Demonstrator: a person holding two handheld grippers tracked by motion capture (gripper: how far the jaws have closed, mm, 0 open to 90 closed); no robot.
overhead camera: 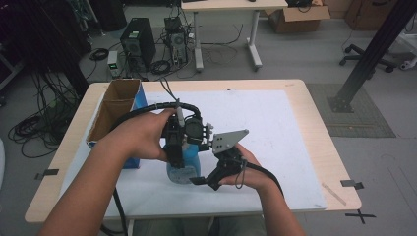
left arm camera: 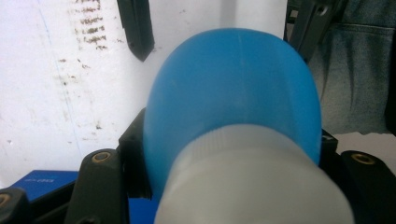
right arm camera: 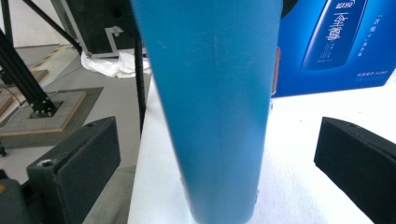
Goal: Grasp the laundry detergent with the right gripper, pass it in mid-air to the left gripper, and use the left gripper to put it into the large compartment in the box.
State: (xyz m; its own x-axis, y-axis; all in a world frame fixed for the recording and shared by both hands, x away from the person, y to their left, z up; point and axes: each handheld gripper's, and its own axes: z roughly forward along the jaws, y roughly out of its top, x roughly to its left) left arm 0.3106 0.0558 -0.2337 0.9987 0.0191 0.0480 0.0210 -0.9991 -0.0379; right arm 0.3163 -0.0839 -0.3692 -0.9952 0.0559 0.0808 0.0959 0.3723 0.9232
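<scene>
We see a blue bottle (overhead camera: 184, 164) upright on the white mat (overhead camera: 275, 128), mid-table. Left gripper (overhead camera: 183, 147) clamps its top near the white cap (left arm camera: 252, 182), prob. to steady it; right gripper (overhead camera: 209, 178) spreads wide round the body w/o touching. Blue box (right arm camera: 327, 42) shows a bottle pic; its print is unreadable.

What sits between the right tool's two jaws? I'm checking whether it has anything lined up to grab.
The blue bottle stands between them in the right gripper view, with a gap of white table cover on either side.
</scene>
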